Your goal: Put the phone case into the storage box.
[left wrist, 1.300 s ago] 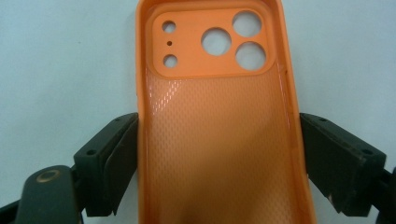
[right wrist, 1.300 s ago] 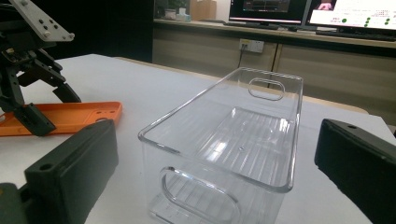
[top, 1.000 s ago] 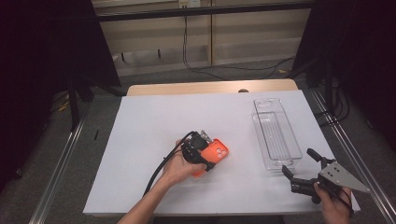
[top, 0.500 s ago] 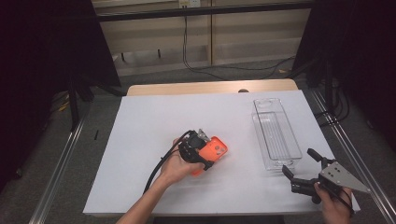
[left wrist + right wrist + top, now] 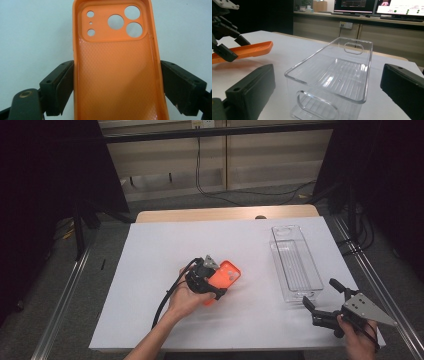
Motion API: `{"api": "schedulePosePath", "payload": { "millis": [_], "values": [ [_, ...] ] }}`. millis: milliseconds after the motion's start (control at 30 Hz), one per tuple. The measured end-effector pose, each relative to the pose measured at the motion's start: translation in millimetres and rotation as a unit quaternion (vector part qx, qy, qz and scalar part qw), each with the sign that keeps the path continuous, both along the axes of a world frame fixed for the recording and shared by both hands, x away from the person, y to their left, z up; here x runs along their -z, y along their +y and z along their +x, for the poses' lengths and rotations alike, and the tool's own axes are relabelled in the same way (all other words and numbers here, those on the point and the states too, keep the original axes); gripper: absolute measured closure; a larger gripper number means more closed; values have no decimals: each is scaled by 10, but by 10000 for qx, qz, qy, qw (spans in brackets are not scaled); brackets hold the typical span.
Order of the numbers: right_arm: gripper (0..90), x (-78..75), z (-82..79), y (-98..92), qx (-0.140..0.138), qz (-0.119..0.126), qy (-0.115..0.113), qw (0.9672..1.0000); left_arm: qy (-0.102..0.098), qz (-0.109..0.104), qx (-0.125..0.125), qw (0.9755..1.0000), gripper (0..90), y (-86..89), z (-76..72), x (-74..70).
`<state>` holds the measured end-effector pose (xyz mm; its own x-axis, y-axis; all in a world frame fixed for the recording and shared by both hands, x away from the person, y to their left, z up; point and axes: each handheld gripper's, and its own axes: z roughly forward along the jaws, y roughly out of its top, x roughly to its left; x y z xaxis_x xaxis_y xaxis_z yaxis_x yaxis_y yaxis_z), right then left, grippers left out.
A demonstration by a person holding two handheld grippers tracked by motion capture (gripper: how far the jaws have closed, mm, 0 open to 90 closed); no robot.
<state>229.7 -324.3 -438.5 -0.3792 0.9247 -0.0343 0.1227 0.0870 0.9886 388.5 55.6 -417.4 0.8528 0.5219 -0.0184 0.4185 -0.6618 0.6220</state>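
An orange phone case [image 5: 229,274] is clamped by its long edges in my left gripper [image 5: 216,279], near the middle of the white table. The left gripper view looks into the case's hollow side [image 5: 115,75], camera holes at the far end, with a black jaw pressed on each edge. From the right gripper view the case [image 5: 247,51] hangs a little above the table over its shadow. My right gripper [image 5: 320,293] stands open at the front right, pointing at the near end of a clear plastic bin [image 5: 280,265], nothing between its jaws.
The clear bin [image 5: 367,75] is empty, lies lengthwise along the table's right side and has a handle cut-out in each end. The white table [image 5: 150,270] has metal rails on both sides. Cables and dark stands lie beyond its far edge.
The left gripper and the orange case have shifted very slightly up and to the left in the high view. The right gripper has kept still.
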Motion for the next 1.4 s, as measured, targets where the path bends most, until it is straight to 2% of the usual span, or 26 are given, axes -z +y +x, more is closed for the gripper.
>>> {"api": "schedulePosePath", "payload": {
  "millis": [233,333,433,533,633,700,867,1067,1233,1400],
  "values": [
    [0,-32,6,-13,35,36,-6,10000,-159,-116,-40,9998,159,60,-53,-76],
    [0,-42,24,1,-78,193,36,9998,-270,-155,-55,9995,159,77,-77,-113],
    [0,-59,53,33,-64,78,6,9999,-319,-245,-88,9992,159,85,-99,-148],
    [0,-81,81,77,-156,28,12,9999,-364,-240,-100,9990,159,97,-133,-171],
    [0,-81,88,126,-303,-61,130,9994,-414,-148,-122,9990,159,130,-187,-169],
    [0,-85,91,164,-398,-113,193,9990,-405,-188,-136,9989,159,152,-224,-178],
    [0,-165,117,323,-636,-306,114,9974,-455,-179,6,9988,159,187,-359,-299],
    [0,-204,246,584,-946,-397,353,9941,-640,-195,130,9977,159,203,-483,-344],
    [1,-188,368,761,-955,-246,531,9937,-719,-190,95,9972,159,215,-487,-327],
    [23,-236,480,889,-941,-289,640,9931,-785,-281,28,9965,159,189,-465,-323]
  ]
}}
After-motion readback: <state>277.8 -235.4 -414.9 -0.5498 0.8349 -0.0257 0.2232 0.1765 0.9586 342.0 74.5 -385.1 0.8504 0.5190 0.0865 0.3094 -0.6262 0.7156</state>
